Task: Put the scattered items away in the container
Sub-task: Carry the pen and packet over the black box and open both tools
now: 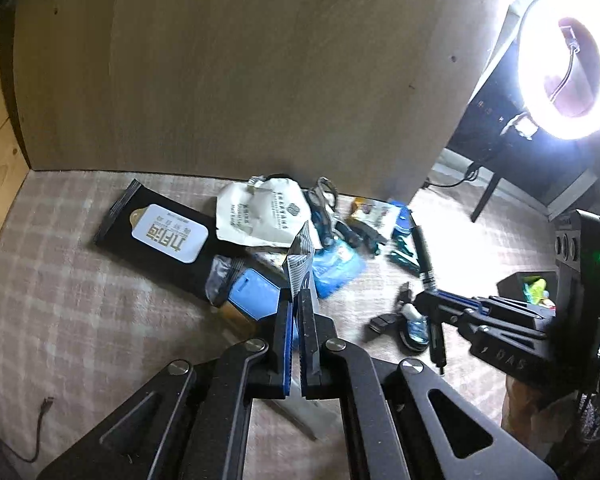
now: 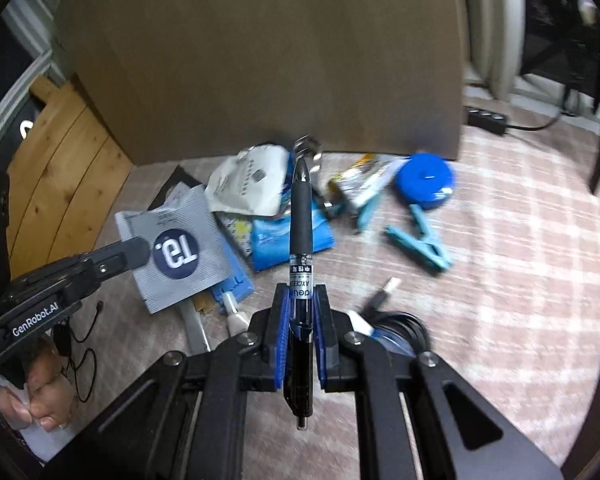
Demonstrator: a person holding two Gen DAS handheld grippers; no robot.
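Right gripper (image 2: pixel 300 320) clamping black pen (image 2: pixel 300 216), left gripper (image 1: pixel 298 308) pinching grey sachet (image 1: pixel 300 268)

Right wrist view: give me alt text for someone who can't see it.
The right gripper holds a black pen upright between its jaws, above scattered clutter on a checked cloth. At left, the left gripper pinches a grey sachet.

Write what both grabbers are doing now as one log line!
left gripper: shut on grey sachet | right gripper: shut on black pen | both lifted above rug | container: unseen
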